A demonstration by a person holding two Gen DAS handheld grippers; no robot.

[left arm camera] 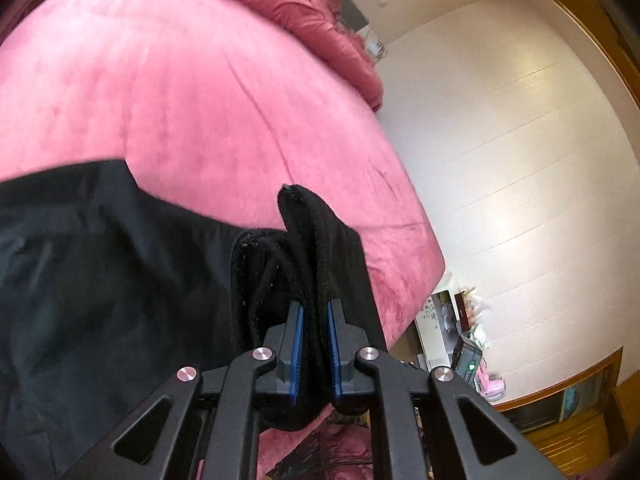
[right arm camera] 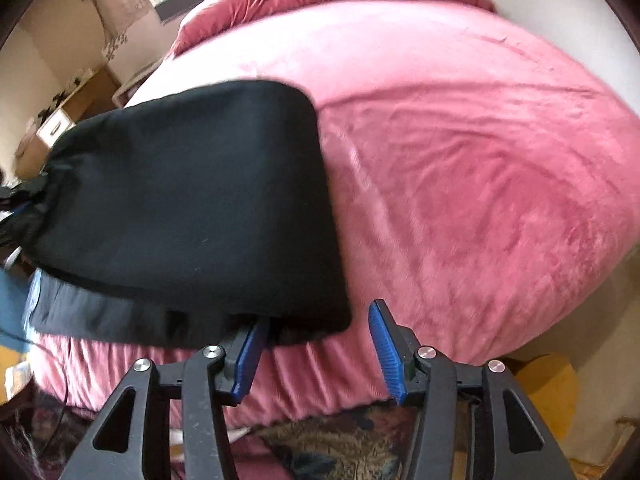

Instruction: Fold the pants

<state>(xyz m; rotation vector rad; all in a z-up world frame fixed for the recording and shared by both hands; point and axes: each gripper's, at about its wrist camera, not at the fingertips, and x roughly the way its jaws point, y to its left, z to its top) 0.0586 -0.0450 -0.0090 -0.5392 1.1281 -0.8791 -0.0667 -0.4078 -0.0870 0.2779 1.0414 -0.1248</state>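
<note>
The left gripper [left arm camera: 315, 316] is clamping a bunched, upright fold of the black pants [left arm camera: 100, 272] between its blue pads [left arm camera: 297, 344], the thick hem and a cord sticking up just past the fingertips. Left of those fingers the rest of the pants is spreading flat over the pink blanket [left arm camera: 180, 100], which is running on beyond the tips toward a rumpled red duvet [left arm camera: 304, 4]; right of the fingers a white floor is showing. The right gripper [right arm camera: 318, 320] is standing released, its jaws apart and holding nothing; the folded pants [right arm camera: 192, 200] are lying ahead and left of it, their near corner overlapping the left pad [right arm camera: 250, 356], with the blanket [right arm camera: 460, 160] stretching beyond.
</note>
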